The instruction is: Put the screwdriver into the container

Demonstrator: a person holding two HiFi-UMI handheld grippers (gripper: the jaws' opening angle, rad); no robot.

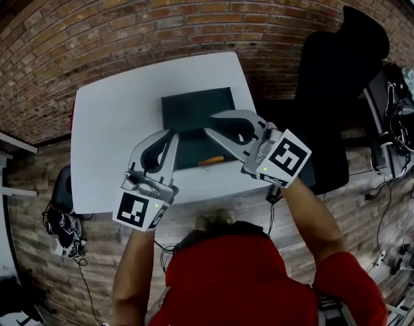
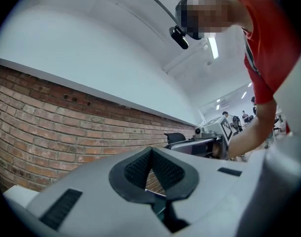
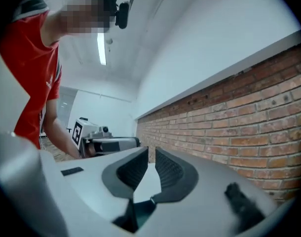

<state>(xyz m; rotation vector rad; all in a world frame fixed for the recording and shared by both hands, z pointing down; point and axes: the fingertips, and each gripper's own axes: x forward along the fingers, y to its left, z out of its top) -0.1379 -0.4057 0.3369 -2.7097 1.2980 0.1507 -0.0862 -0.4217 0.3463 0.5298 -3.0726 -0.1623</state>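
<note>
On the white table (image 1: 112, 134) sits a dark green container (image 1: 193, 107). An orange screwdriver (image 1: 211, 160) lies at the container's near edge and appears to be inside it. My left gripper (image 1: 173, 136) hovers over the container's near left corner, shut and empty; its pads meet at the tip in the left gripper view (image 2: 150, 152). My right gripper (image 1: 209, 130) hangs over the container's middle, just beyond the screwdriver. It is shut on nothing, with only a thin slit between its pads (image 3: 151, 157). Each gripper view shows the other gripper, and both look out at the brick wall.
A black office chair (image 1: 336, 80) stands close to the table's right side. Cables and equipment (image 1: 397, 114) lie further right. A dark bag (image 1: 61, 219) sits on the brick floor at the left, beside a white shelf (image 1: 3, 161).
</note>
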